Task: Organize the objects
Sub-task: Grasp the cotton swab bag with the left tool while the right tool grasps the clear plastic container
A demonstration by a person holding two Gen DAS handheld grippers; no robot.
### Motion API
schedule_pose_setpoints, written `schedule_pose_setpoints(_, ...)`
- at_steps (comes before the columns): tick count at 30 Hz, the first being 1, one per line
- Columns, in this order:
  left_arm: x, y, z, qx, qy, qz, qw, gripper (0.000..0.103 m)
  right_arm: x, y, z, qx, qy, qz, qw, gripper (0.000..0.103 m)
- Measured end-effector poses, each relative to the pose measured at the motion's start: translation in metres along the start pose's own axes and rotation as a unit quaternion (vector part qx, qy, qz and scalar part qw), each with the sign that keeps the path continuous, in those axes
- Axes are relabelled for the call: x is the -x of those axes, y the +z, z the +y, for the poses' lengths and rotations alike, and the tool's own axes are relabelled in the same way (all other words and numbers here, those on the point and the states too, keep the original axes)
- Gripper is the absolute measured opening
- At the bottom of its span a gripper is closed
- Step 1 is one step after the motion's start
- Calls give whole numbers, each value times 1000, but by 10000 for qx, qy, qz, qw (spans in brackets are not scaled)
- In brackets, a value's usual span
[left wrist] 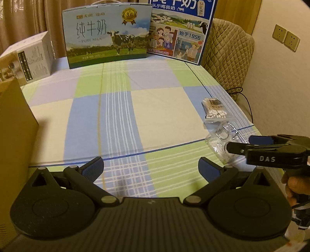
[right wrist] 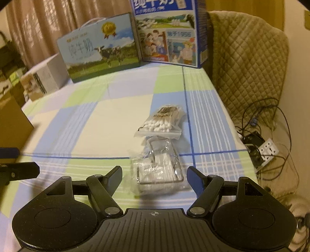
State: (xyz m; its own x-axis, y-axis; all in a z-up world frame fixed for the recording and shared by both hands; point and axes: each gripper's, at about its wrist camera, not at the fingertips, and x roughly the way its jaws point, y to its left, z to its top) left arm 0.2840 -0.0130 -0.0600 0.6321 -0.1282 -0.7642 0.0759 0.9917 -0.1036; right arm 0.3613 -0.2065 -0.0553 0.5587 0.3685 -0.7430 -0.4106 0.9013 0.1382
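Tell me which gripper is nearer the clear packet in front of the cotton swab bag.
Right. The right gripper is open with the clear packet just ahead of it; the left gripper hangs open over bare cloth, off to the packet's left.

You face tan curtains (left wrist: 23, 17); a quilted chair (right wrist: 246, 58) stands right, by a cream wall (left wrist: 281, 81) with sockets (left wrist: 286, 37), cables (right wrist: 271, 120) on the floor.

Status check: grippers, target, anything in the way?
Left gripper open, empty. Right gripper open, jaws flanking the clear packet, no grip yet. Cotton swab bag just beyond. Path clear.
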Motion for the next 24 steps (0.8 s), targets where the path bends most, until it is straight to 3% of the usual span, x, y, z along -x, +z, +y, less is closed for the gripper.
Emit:
schedule_pose_setpoints(5, -15, -1, -1, 32, -53, 88, 9999, 102, -18, 1, 0, 269, -24, 198, 9994, 70)
schedule_pose_setpoints(9, -22, -3, -1, 86, -113, 149, 9998, 102, -21, 1, -1, 285, -121, 252, 9992, 54)
schedule_pose_setpoints(16, -23, -4, -2, 115, -195, 239, 9995, 102, -8, -1, 5, 137, -133, 390, 9991, 52)
schedule_pose_setpoints(24, -21, 10, -11, -23, -284, 152, 9995, 102, 28, -3, 2, -264, -481, -2, 9985, 51)
